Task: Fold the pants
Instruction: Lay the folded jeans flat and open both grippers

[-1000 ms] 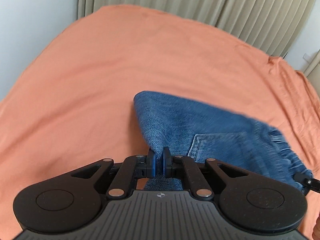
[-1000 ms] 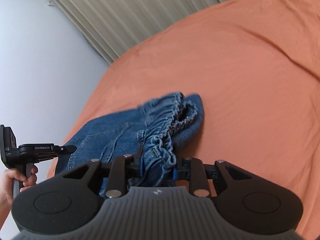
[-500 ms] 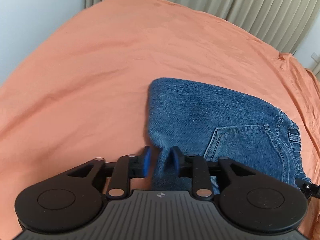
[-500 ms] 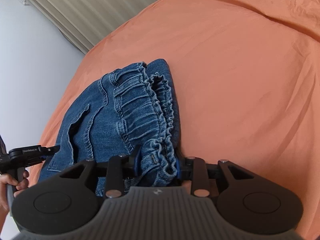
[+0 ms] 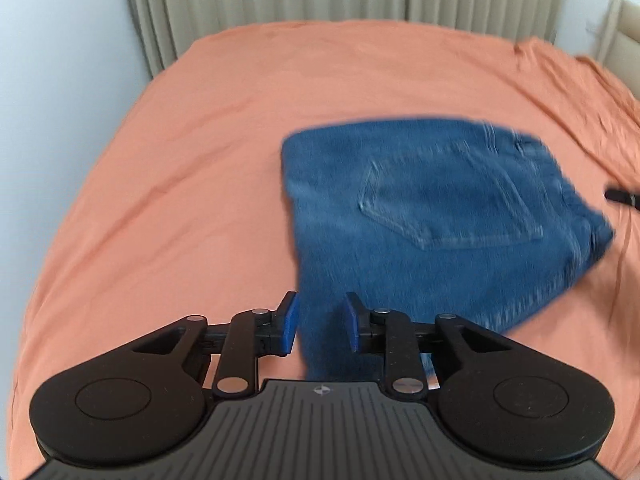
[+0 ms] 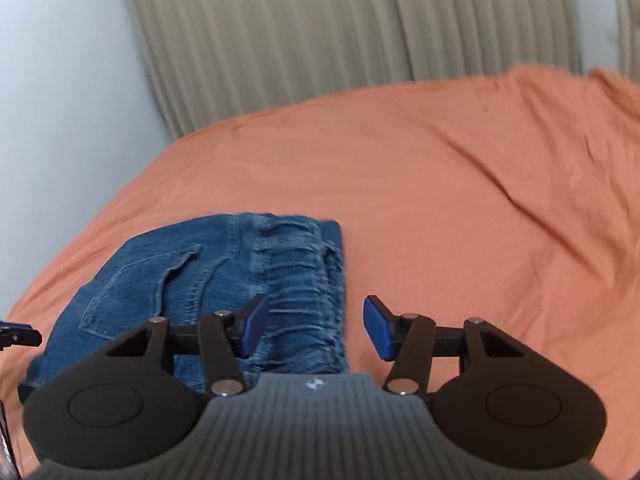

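Directly ahead of the left gripper point(image 5: 320, 322), the folded pants point(image 5: 432, 220) lie flat on the orange bedsheet point(image 5: 180, 200), extending forward and to the right of its fingers. The left gripper's blue pads point(image 5: 289, 322) stand apart, with a narrow strip of the denim's near edge running down between them; neither pad visibly presses the fabric. A back pocket point(image 5: 444, 204) faces up on the top layer, ahead and to the right of the left gripper, though the denim is blurred in this view. The right gripper point(image 6: 318, 330) is spread wide, its jaws clear of each other. The pants point(image 6: 224, 292) lie ahead and to the left of it in the right wrist view, with the gathered elastic waistband point(image 6: 304, 280) passing just ahead of its left pad point(image 6: 254, 330) and ending short of the right one, which sits over bare bedsheet point(image 6: 460, 200). A pocket point(image 6: 132, 292) shows farther left of the waistband. Beyond both grippers, a pleated beige curtain point(image 6: 340, 32) hangs behind the far edge of the bed, with a pale wall point(image 6: 60, 100) to its left.
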Demonstrator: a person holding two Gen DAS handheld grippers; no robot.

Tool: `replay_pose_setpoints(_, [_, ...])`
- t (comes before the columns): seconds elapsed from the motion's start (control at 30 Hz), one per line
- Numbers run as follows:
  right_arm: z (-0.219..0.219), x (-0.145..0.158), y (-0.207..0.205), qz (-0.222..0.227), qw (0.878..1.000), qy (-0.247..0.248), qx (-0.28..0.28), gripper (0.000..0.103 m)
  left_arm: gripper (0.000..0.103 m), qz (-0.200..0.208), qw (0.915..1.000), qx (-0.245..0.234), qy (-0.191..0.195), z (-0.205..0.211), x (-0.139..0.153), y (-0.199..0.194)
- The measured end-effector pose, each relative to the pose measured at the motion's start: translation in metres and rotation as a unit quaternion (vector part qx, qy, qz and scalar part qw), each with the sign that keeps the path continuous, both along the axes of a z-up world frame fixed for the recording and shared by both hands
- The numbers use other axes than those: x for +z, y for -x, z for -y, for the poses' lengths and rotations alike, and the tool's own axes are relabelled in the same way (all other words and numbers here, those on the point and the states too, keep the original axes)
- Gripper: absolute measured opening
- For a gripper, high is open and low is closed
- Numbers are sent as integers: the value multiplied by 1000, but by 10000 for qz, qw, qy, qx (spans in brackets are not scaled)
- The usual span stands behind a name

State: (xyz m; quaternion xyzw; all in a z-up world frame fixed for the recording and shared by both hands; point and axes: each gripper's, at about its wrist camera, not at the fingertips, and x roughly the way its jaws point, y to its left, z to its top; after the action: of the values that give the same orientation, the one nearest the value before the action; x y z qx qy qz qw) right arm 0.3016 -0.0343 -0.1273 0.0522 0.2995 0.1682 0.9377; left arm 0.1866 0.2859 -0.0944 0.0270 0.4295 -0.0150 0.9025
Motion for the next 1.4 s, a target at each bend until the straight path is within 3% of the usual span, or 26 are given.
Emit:
replay_pose_setpoints(0.13, [-30,-11,5,84,9970,646,423,20,22,-191,9998,59,15,-1,-19,9])
replay_pose_setpoints(0.37, [-30,-45,-15,-480,9929,1056,254,17,22,-647,9972,214,309,-9,-37,2])
replay_pose_setpoints(0.53, [-38,-35,-20,-527,9898,1281,334,16,31,-817,9961,326,34,-4,-19,-2])
replay_pose_setpoints(0.63, [-35,-15,-17,-475,9918,1152,295,22,31,-410,9985,363,-84,5,6,12])
replay_pose_setpoints(0.7, [-29,4,-7,-366,9938,1018,262,35,35,-81,9993,369,-4,12,27,23])
replay_pose_setpoints(0.8, [-24,39,11,-116,9969,724,280,48,51,517,9977,425,-68,30,60,43])
replay_pose_setpoints(0.83, [-23,53,17,-35,9975,641,305,50,63,721,9961,482,-150,38,71,49])
replay_pose_setpoints(0.93, [-21,92,43,320,9977,441,396,65,78,1381,9876,632,-402,60,101,74])
replay_pose_setpoints(1.0, [-20,115,64,596,9964,385,456,81,88,1789,9796,753,-524,75,117,88])
replay_pose_setpoints(1.13, [-13,148,107,1006,9930,334,515,81,103,2483,9583,1187,-773,106,141,121])
replay_pose_setpoints(1.2, [-5,157,128,1154,9916,275,513,81,103,2634,9528,1240,-857,119,147,137])
replay_pose_setpoints(1.3, [8,164,158,1344,9902,151,361,81,103,2667,9520,1298,-754,135,148,154])
replay_pose_setpoints(1.4, [20,164,182,1377,9901,15,266,81,103,2445,9607,1228,-467,143,142,162])
